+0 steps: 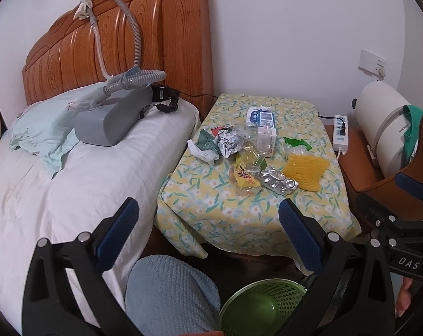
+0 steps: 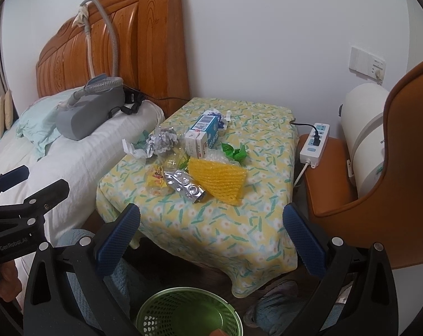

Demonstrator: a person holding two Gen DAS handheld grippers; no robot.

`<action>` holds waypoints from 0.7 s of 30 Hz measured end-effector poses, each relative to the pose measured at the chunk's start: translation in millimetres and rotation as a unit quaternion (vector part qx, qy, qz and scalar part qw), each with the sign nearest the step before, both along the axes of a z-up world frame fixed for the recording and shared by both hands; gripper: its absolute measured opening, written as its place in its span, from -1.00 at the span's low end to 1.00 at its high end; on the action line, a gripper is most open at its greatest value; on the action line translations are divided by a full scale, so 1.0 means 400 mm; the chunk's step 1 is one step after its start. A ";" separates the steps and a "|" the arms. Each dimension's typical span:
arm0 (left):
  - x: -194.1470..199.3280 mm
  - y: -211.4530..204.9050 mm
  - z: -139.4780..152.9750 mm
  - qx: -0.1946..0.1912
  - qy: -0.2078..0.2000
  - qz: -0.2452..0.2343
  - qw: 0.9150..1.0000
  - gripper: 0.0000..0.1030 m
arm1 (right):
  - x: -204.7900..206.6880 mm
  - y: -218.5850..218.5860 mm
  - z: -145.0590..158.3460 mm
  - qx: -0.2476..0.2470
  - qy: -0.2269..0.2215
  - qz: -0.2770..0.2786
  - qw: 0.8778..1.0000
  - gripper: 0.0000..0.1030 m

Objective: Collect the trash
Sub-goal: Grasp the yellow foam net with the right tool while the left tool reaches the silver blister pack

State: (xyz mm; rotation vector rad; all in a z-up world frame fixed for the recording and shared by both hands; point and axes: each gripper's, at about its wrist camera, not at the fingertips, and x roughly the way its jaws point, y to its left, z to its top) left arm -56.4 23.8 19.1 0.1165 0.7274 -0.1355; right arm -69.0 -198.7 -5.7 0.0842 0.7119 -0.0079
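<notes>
Left gripper (image 1: 208,232): spread wide and empty, held back from the table over the bin.
Right gripper (image 2: 211,236): likewise spread wide, nothing between its blue pads, near the table's front edge.
Green mesh bin (image 2: 166,305): on the floor below the front of the table, looks empty; where the trash should go.
Table (image 2: 211,224): beside the bed, under a floral cloth that may drag if an item is scraped along it.
Blister pack (image 2: 185,186): nearest piece, foil, thin and light, probably slippery; best pinched at its raised right end.
Yellow foam net (image 2: 217,179): touching the blister pack, soft and springy; a pinch at any edge should hold.
Yellow wrapper (image 2: 155,182): crinkly film, weightless, likely to slip.
Crumpled paper (image 2: 162,140): further back, light and compressible; take it across the ball.
Cartons (image 2: 203,135): farthest, stiff card, probably empty; grip across the narrow sides.
</notes>
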 end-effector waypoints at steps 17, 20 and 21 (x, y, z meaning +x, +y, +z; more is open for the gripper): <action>0.136 -0.086 -0.154 -0.067 0.045 -0.135 0.988 0.86 | 0.324 -0.096 -0.188 -0.022 0.063 0.118 0.991 0.53; 0.164 -0.125 -0.188 -0.067 0.053 -0.149 0.985 0.86 | 0.352 -0.101 -0.214 -0.015 0.071 0.141 0.987 0.52; 0.175 -0.137 -0.198 -0.067 0.055 -0.151 0.985 0.86 | 0.360 -0.103 -0.221 -0.016 0.074 0.144 0.987 0.38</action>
